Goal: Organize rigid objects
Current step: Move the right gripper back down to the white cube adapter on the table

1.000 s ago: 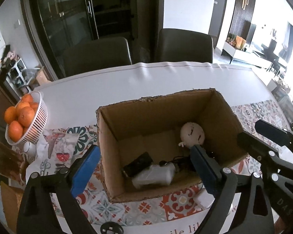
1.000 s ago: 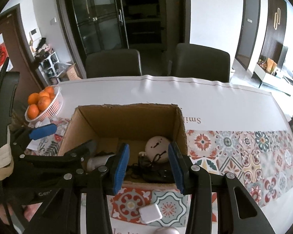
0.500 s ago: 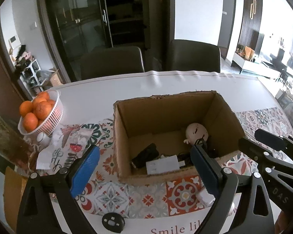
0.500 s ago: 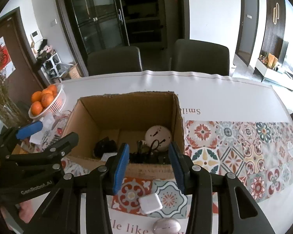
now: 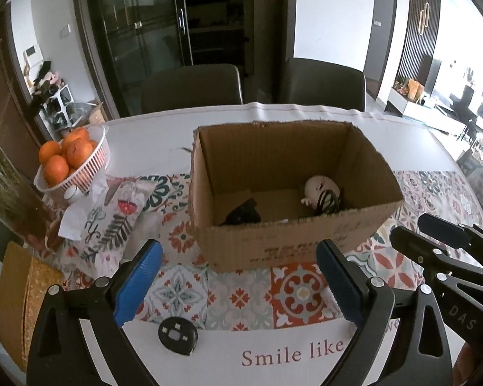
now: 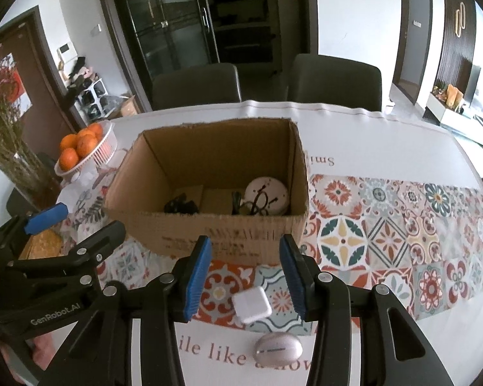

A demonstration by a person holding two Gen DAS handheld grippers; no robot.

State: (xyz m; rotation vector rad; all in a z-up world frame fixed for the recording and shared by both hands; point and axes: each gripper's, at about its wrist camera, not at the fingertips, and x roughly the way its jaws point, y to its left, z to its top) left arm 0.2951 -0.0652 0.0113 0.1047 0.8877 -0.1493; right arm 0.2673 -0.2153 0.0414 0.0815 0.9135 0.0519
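Observation:
An open cardboard box stands on the patterned runner. It holds a round white doll head, a tangle of black cable and a black object. My left gripper hangs open and empty in front of the box's near wall, above a black round device. My right gripper is open with a narrower gap, nothing between its pads. Below it lie a white square charger and a pale oval object.
A white basket of oranges sits left of the box beside a patterned cloth. A vase of dried stems stands at the far left. Two dark chairs face the table's far edge.
Both grippers have drawn back from over the box toward the table's near edge. The box's front wall now hides much of its floor, and the black device and oval object have come into view.

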